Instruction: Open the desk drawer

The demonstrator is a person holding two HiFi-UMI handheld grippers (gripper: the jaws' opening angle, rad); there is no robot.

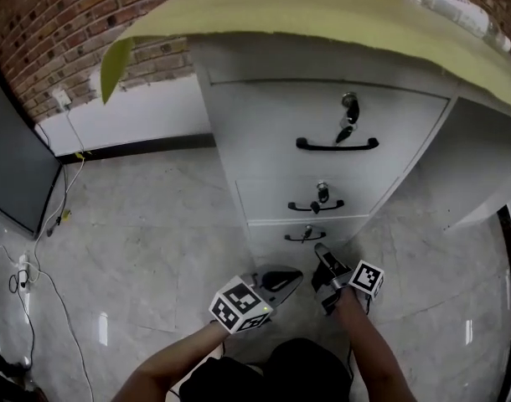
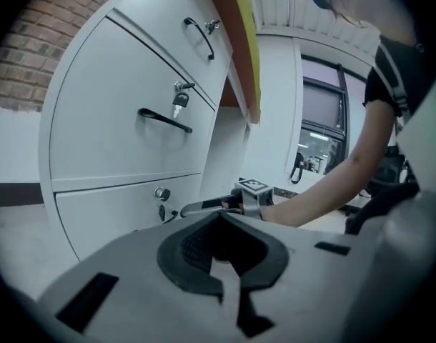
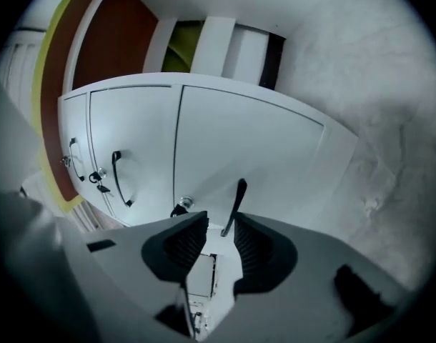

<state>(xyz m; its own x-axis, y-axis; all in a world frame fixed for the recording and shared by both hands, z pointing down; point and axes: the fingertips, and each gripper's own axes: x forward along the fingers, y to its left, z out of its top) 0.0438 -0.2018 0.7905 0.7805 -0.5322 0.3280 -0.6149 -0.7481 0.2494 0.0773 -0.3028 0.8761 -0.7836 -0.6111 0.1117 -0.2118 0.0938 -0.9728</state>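
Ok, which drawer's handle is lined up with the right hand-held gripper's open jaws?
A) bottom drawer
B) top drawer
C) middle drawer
A: in the right gripper view the bottom drawer's handle stands at the gap of the right hand-held gripper, whose jaws are apart and not pressing on it.

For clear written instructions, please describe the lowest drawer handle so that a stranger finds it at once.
Under the yellow desk top stands a white cabinet of three stacked drawers. Each bears a black handle; the bottom handle is the one nearest the marble floor.
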